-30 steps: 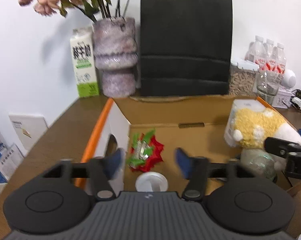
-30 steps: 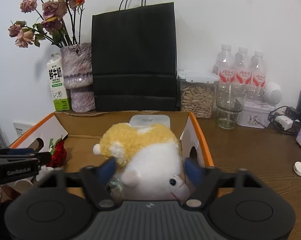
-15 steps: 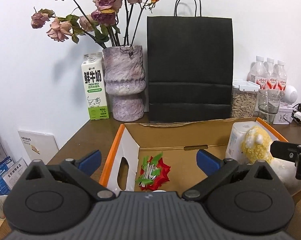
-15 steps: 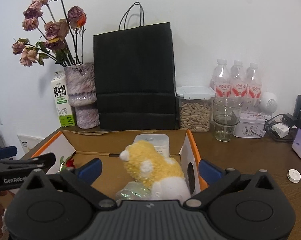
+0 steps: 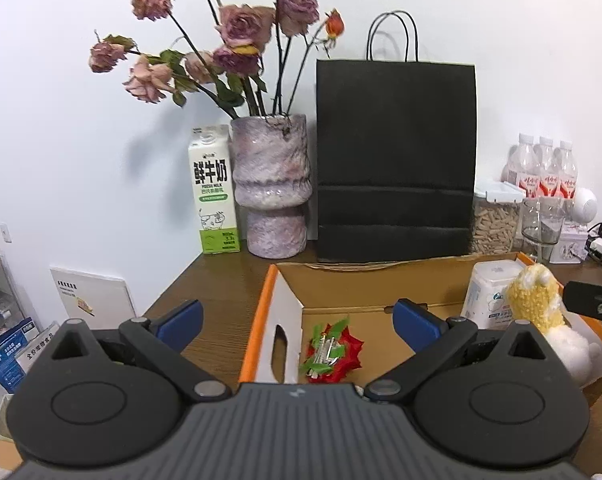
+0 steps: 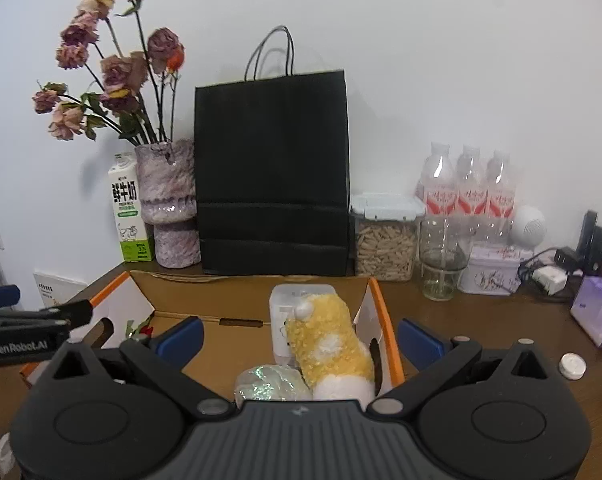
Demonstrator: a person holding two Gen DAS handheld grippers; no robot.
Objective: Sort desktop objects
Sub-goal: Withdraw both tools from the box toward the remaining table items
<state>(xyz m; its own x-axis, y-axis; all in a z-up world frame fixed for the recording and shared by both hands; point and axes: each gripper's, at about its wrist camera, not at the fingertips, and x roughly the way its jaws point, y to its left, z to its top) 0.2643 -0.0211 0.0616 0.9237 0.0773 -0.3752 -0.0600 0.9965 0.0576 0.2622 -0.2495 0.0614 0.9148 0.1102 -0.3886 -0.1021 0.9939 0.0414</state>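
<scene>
Nearest the cameras, both tongs stand spread as wide as they go and grip nothing: the left tongs (image 5: 297,320) hang over the left end of the cardboard box (image 5: 279,304), the right tongs (image 6: 299,334) over its right end, each tilted a little downward.

Below the left tongs a red flower hair clip (image 5: 333,354) lies on the box floor. Below the right tongs sit an iridescent ball (image 6: 271,380) and, touching it, a yellow and white plush toy (image 6: 329,344) that leans against a white canister (image 6: 301,294) at the back wall of the box. So the sorted things are inside the box, none in a grip.

My reading: a drop into the box is just done, and the step in hand is the pull-away between items.

Farther out, on the tabletop (image 6: 481,320), a small white round cap (image 6: 572,365) and a purple packet (image 6: 599,312) lie right of the box. The next move likely calls for swinging the right tongs toward one of these, lowering, and closing on it.
</scene>
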